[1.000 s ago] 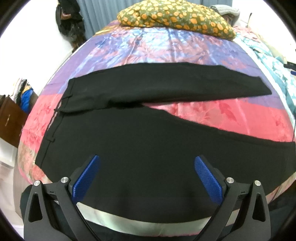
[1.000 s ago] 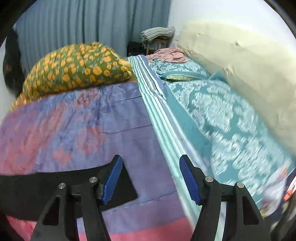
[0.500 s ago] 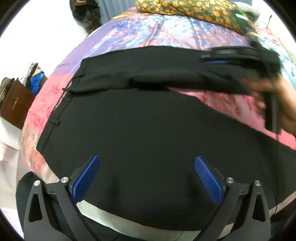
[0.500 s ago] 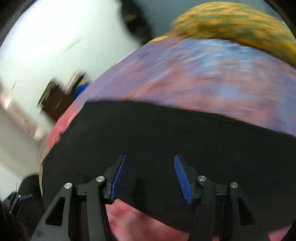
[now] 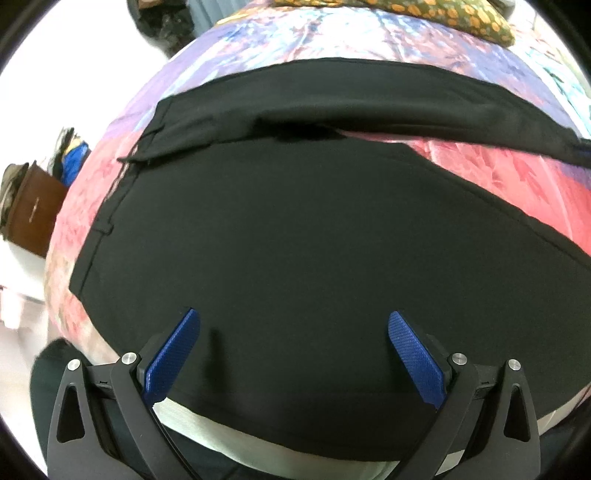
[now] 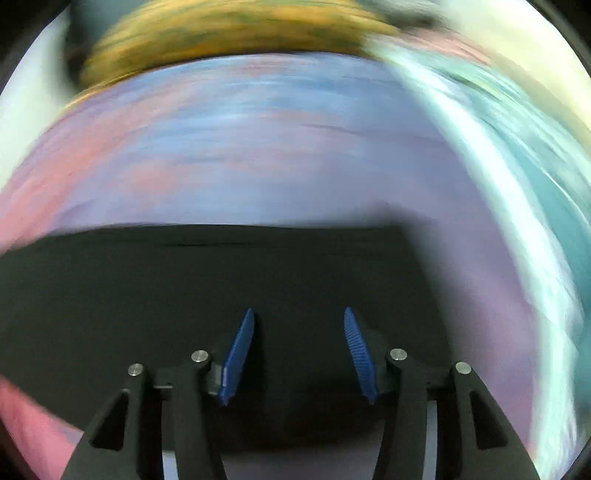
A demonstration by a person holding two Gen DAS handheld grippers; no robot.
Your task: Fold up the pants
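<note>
Our left claw (image 5: 293, 354) hangs with its two blue pads spread wide, released and holding nothing, tilted steeply down over the seat of the black pants (image 5: 295, 240). Our right claw (image 6: 298, 354) has just been narrowing its jaws; its pads are partly closed but still apart, with black cloth under and behind them and nothing pinched that we can see. That view is smeared by motion, so we cannot tell whether the tips touch the cloth.

We judge that we are at the start of the first fold: reaching for the far leg (image 5: 369, 99) so it can be laid over the near one. The next move calls for the right claw to pinch the far leg close to its hem, near the bed's far right side, and for the left claw to take a matching hold by the waist, so both ends travel together and the leg lands flat.

The pants lie spread on a bed (image 5: 498, 177) with a pink and purple cover, waistband (image 5: 110, 206) toward the bed's left edge, legs running right and splayed in a narrow V. The cloth is plain, matte and mostly smooth, with a small rumple at the crotch. A yellow patterned pillow (image 5: 443, 14) sits at the far edge.
</note>
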